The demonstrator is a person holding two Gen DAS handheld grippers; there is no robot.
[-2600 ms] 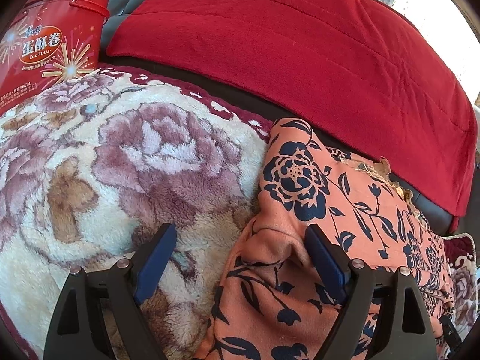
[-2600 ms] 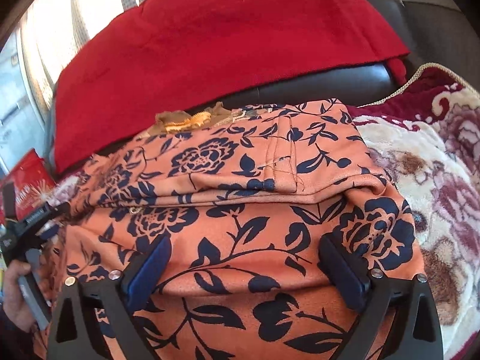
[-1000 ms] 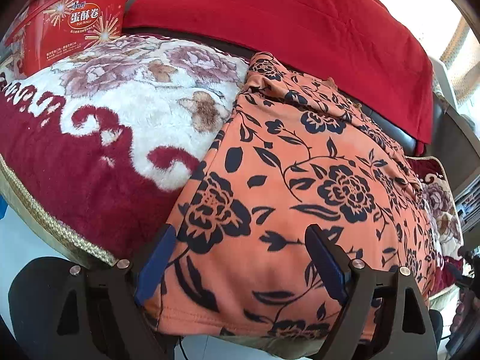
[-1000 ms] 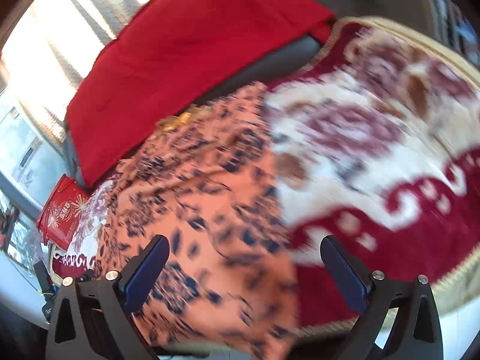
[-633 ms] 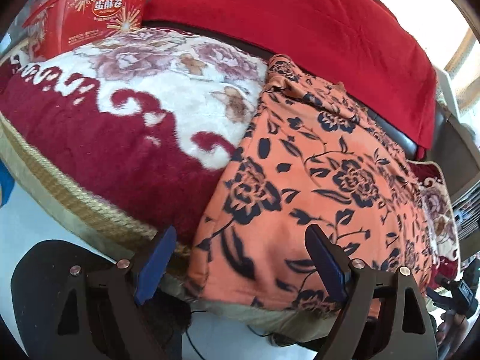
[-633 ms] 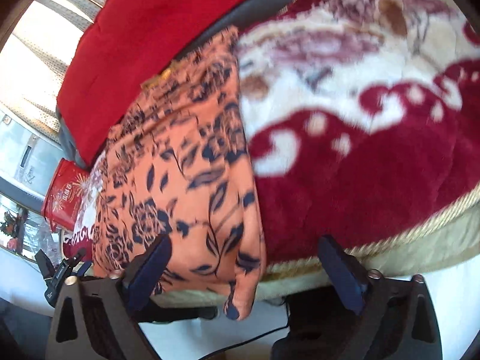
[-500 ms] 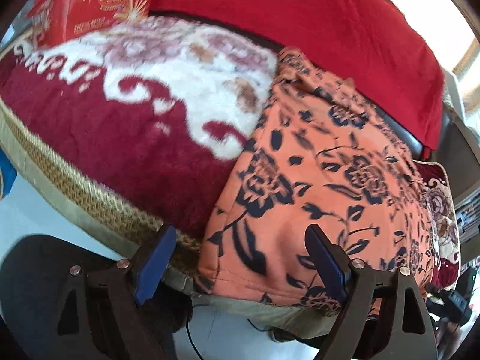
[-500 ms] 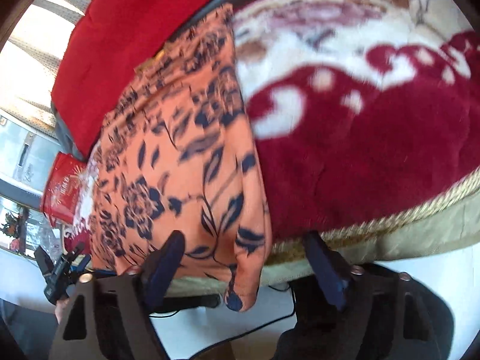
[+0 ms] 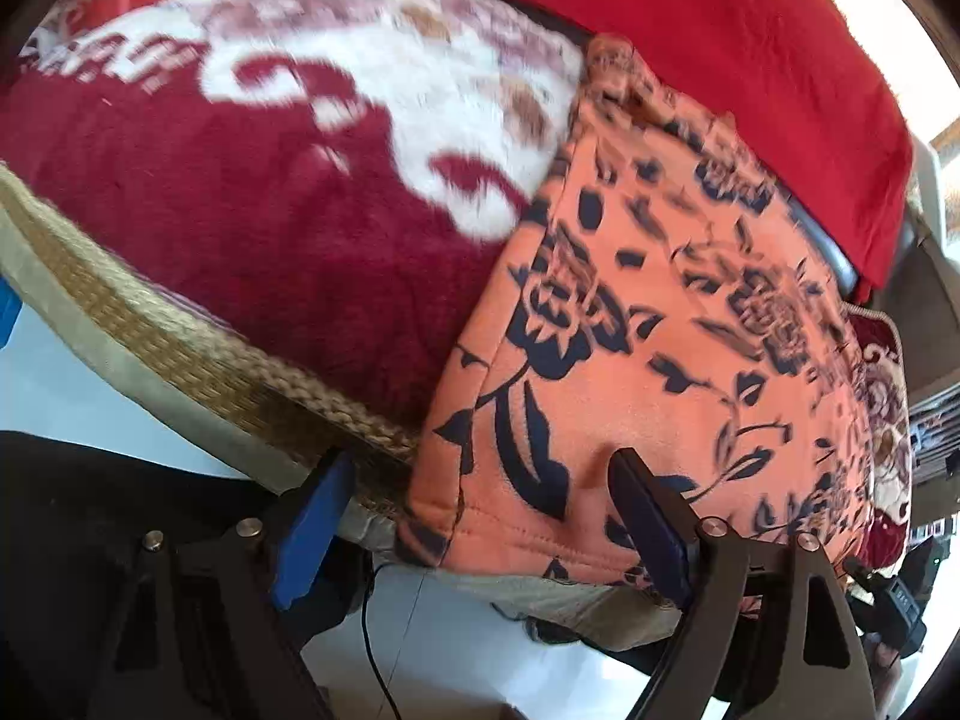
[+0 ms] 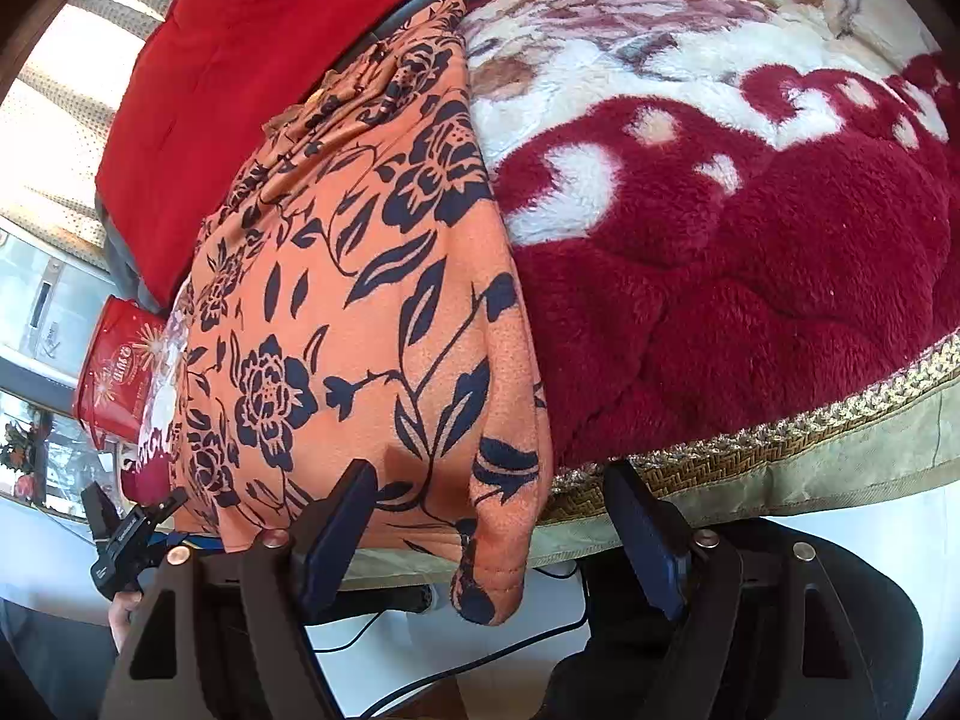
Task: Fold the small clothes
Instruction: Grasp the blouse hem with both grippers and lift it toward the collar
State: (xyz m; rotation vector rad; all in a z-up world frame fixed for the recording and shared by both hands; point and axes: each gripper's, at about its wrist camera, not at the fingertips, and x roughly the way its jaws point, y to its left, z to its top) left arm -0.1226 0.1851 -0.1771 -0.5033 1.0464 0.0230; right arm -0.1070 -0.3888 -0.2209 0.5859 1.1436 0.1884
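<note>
An orange garment with dark blue flowers (image 9: 648, 312) lies across a plush floral blanket, its hem hanging over the front edge. It also shows in the right wrist view (image 10: 360, 300). My left gripper (image 9: 480, 516) is open, its jaws on either side of the garment's left hem corner. My right gripper (image 10: 492, 528) is open around the garment's right hem corner, which hangs down between the jaws. Neither gripper pinches the cloth.
The red and white blanket (image 9: 252, 192) has a gold braided border (image 10: 780, 426). A red cloth (image 9: 690, 36) covers the sofa back behind. A red tin (image 10: 114, 372) stands at the far left. A black stool (image 10: 828, 618) and cables lie on the white floor below.
Both grippers have pulled back from the middle of the garment to its front hem and dropped to the blanket's edge. The right gripper's jaws have come somewhat closer together.
</note>
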